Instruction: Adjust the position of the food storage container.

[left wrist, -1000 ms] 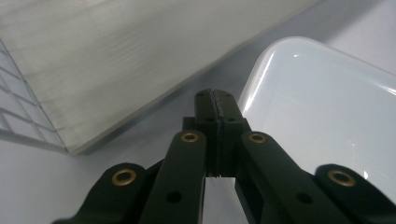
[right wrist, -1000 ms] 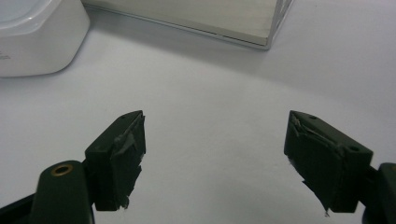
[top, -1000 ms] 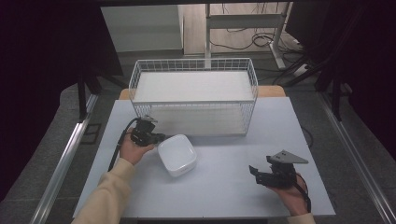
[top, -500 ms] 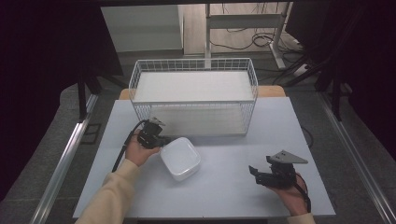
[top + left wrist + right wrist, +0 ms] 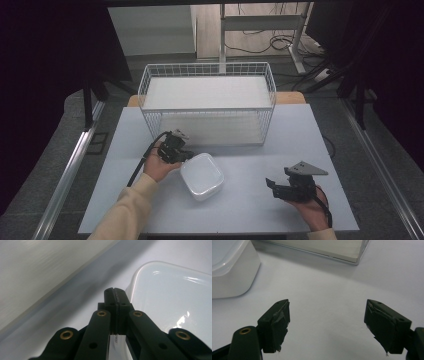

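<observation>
Tongs in your left hand (image 5: 176, 150) are pressed fully together, nothing between them, their tips just beside the rim of the white tub (image 5: 201, 176) at its near-left corner. That tub sits on the bench (image 5: 250, 210), in front of the wire basket (image 5: 207, 102). Your right tongs (image 5: 280, 187) rest low over bare bench, well apart from the tub, jaws spread wide and empty.
</observation>
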A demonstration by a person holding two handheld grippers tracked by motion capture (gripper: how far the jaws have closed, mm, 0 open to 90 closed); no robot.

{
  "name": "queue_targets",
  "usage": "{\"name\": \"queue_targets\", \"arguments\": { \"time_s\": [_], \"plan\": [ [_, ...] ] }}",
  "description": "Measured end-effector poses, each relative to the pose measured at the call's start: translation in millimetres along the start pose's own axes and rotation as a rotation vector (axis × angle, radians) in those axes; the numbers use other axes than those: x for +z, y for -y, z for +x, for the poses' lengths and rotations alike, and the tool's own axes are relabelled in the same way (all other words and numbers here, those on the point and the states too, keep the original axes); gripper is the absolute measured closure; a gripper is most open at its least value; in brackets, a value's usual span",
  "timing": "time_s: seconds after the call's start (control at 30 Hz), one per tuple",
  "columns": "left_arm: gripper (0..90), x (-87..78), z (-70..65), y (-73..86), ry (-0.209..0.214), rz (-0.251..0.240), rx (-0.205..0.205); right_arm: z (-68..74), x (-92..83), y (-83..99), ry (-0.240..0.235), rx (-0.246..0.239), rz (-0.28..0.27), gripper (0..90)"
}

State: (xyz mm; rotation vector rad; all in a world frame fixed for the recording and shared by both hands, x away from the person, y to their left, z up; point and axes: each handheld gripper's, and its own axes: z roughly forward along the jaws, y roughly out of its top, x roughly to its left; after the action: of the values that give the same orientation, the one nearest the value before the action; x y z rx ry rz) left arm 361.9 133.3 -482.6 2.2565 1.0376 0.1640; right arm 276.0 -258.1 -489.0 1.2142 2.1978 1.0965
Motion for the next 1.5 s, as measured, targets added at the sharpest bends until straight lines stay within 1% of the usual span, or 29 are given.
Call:
{"name": "queue_targets", "arguments": {
  "time_s": [0.1, 0.13, 0.17, 0.2, 0.23, 0.27, 0.33, 0.37, 0.4, 0.43, 0.5, 0.57, 0.6, 0.67, 0.73, 0.8, 0.83, 0.87, 0.9, 0.93, 1.0, 1.1, 1.17, 1.2, 1.27, 1.3, 1.33, 1.4, 1.5],
  "plan": [
    [90.0, 1.8, -4.4, -1.7, 0.006, 0.001, 0.015, -0.1, -0.3, 0.0, 0.000, 0.002, 0.000, 20.7],
    [90.0, 1.9, -4.3, -2.1, 0.003, 0.001, 0.033, -0.3, -0.3, 0.1, 0.000, 0.002, 0.000, 20.7],
    [90.0, 1.9, -4.3, -2.1, 0.003, 0.001, 0.033, -0.5, -0.4, 0.1, 0.001, 0.002, -0.001, 20.7],
    [90.0, 0.5, -5.1, -1.8, 0.001, 0.000, 0.023, -0.7, -0.6, 0.0, 0.001, 0.003, -0.002, 20.7],
    [90.0, -2.0, -4.8, -1.5, -0.006, -0.004, 0.022, -0.9, -0.9, 0.0, 0.003, 0.003, -0.004, 20.7],
    [90.0, -4.8, -5.5, -1.0, -0.012, -0.022, 0.004, -1.0, -1.1, -0.1, 0.003, 0.003, -0.005, 20.7],
    [90.0, -15.2, -3.1, 0.6, -0.026, -0.039, 0.006, -1.3, -1.8, -0.2, 0.002, 0.004, -0.008, 20.7],
    [90.0, -21.9, -1.3, 2.2, -0.036, -0.040, 0.016, -1.4, -2.1, -0.3, 0.003, 0.006, -0.010, 20.7],
    [90.0, -28.0, -1.0, 4.4, -0.044, -0.050, 0.008, -1.5, -2.3, -0.3, 0.003, 0.008, -0.010, 20.7],
    [90.0, -28.0, -1.0, 4.4, -0.044, -0.050, 0.008, -1.5, -2.3, -0.3, 0.003, 0.008, -0.010, 20.7],
    [90.0, -42.9, -0.2, 10.7, -0.070, -0.067, 0.004, -1.8, -2.4, -0.4, 0.005, 0.010, -0.011, 20.7],
    [90.0, -60.1, -0.1, 22.0, -0.073, -0.087, -0.016, -1.4, -2.2, -0.6, 0.004, 0.010, -0.011, 20.7],
    [90.0, -60.1, -0.1, 22.0, -0.073, -0.087, -0.016, -1.4, -2.2, -0.6, 0.004, 0.010, -0.011, 20.7],
    [90.0, -72.4, -1.5, 37.9, -0.076, -0.104, -0.036, -0.6, -2.3, -1.0, 0.004, 0.010, -0.009, 20.7],
    [90.0, -78.0, -2.3, 49.3, -0.079, -0.115, -0.057, -0.2, -2.2, -1.2, 0.005, 0.010, -0.009, 20.7],
    [90.0, -81.8, -2.9, 60.4, -0.067, -0.125, -0.086, -0.2, -2.6, -1.6, 0.007, 0.009, -0.014, 20.7],
    [90.0, -81.8, -2.9, 60.4, -0.067, -0.125, -0.086, -0.2, -2.6, -1.6, 0.007, 0.009, -0.014, 20.7],
    [90.0, -83.2, -3.8, 70.6, -0.059, -0.121, -0.106, -0.1, -2.9, -1.8, 0.008, 0.012, -0.017, 20.7],
    [90.0, -83.2, -3.8, 70.6, -0.059, -0.121, -0.106, -0.1, -2.8, -1.8, 0.008, 0.011, -0.017, 20.7],
    [90.0, -81.9, -5.1, 79.4, -0.046, -0.115, -0.124, 0.1, -2.6, -1.7, 0.008, 0.010, -0.015, 20.7],
    [90.0, -78.7, -7.2, 86.5, -0.031, -0.103, -0.135, 0.3, -2.3, -1.5, 0.008, 0.008, -0.013, 20.7],
    [90.0, -72.1, -10.2, 92.8, -0.017, -0.085, -0.142, -0.2, -2.3, -1.6, 0.010, 0.009, -0.014, 20.7],
    [90.0, -69.7, -11.7, 93.8, -0.009, -0.081, -0.143, -0.4, -2.2, -1.4, 0.012, 0.011, -0.011, 20.7],
    [90.0, -65.5, -15.8, 94.5, 0.008, -0.073, -0.141, -0.5, -2.2, -1.2, 0.012, 0.011, -0.010, 20.7],
    [90.0, -63.6, -18.6, 94.4, 0.016, -0.070, -0.136, -0.8, -2.2, -1.1, 0.013, 0.012, -0.010, 20.7],
    [90.0, -61.6, -23.2, 93.8, 0.024, -0.069, -0.128, -1.0, -2.3, -1.0, 0.014, 0.012, -0.012, 20.7],
    [90.0, -59.0, -29.3, 92.4, 0.036, -0.062, -0.110, -1.4, -2.7, -1.2, 0.013, 0.012, -0.014, 20.7],
    [90.0, -55.6, -35.2, 89.9, 0.043, -0.059, -0.099, -1.4, -2.8, -1.1, 0.013, 0.012, -0.014, 20.7],
    [90.0, -49.5, -38.3, 85.6, 0.040, -0.048, -0.083, -1.2, -2.7, -1.0, 0.014, 0.010, -0.013, 20.7]
  ]
}}
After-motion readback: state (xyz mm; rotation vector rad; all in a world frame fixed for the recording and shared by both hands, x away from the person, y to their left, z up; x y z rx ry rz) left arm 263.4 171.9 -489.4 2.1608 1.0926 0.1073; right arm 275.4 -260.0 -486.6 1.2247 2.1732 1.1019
